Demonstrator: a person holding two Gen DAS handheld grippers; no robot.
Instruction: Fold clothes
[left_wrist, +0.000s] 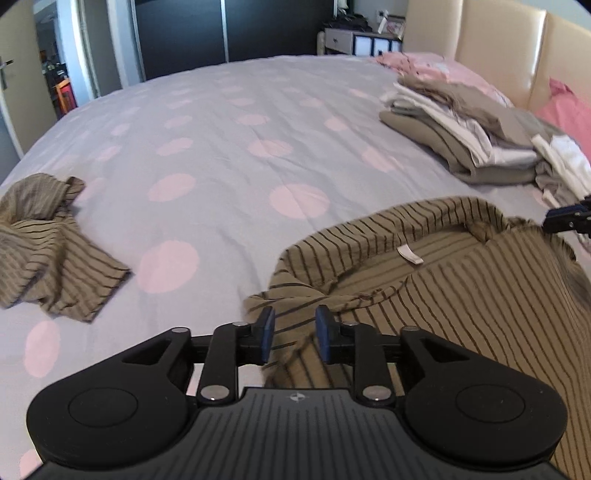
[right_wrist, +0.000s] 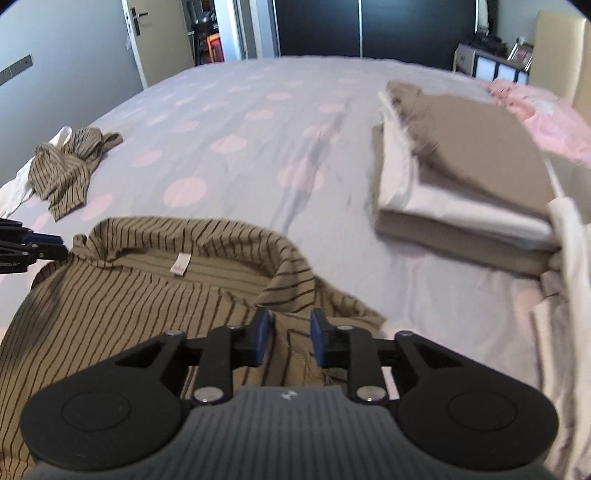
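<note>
Both tools, left (left_wrist: 294, 334) and right (right_wrist: 289, 338), gape narrowly over the striped shirt's (left_wrist: 461, 295) collar corners; bedspread (left_wrist: 221, 147) beyond lies bare.

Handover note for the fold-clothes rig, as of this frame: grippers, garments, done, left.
Left gripper: open, pads apart over one corner of the striped top, nothing pinched.
Right gripper: open over the opposite corner, nothing pinched.
Striped top: spread on the bed in front of both grippers, collar and label facing up, not yet folded.
Done: folded stack sits on the right side of the bed.
Left: fold the striped top, then the crumpled striped garment at far left, with white cloth beside it.
</note>
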